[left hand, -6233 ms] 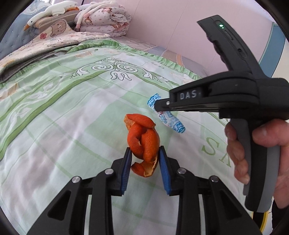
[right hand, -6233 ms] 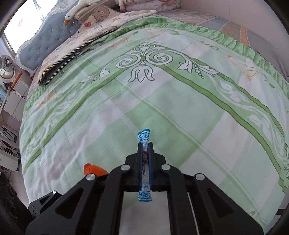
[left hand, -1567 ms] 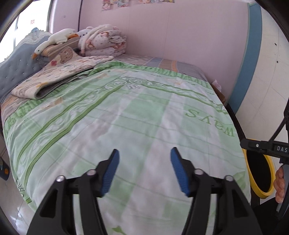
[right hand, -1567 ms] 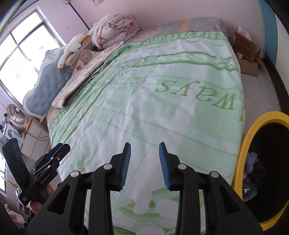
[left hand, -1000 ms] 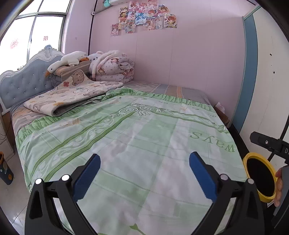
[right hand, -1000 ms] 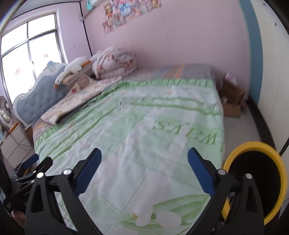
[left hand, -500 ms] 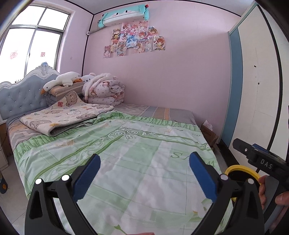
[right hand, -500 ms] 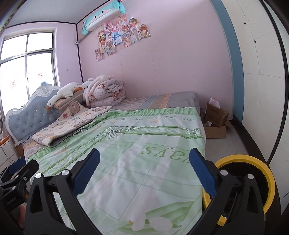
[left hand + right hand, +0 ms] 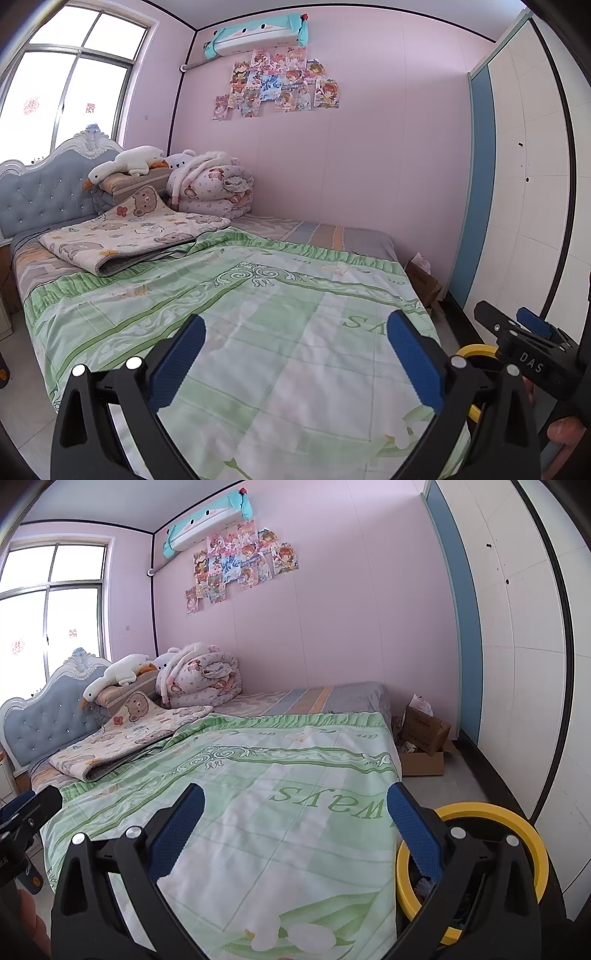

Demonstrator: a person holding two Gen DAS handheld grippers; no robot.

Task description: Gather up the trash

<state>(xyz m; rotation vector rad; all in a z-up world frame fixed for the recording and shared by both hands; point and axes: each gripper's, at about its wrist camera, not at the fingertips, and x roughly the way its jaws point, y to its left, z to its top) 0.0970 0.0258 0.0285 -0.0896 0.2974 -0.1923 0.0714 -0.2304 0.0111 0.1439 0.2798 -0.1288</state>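
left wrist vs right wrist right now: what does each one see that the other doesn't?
Left wrist only: the right gripper, open, with a DAS label, at the right edge; just a sliver of the yellow-rimmed bin.

Right wrist only: nearly the whole bin rim beside the bed foot, the full open cardboard box on the floor by the wall, and part of the left gripper at the left edge.

Both: the green bedspread, folded bear blanket, goose plush, wall posters, and wide-open empty jaws.

At the lower right of your left wrist view, the right claw (image 9: 532, 326) carries the white letters "DAS". In your right wrist view, the green bedspread (image 9: 258, 812) shows "ways" upside down, right of centre. The wall posters are too small to read.
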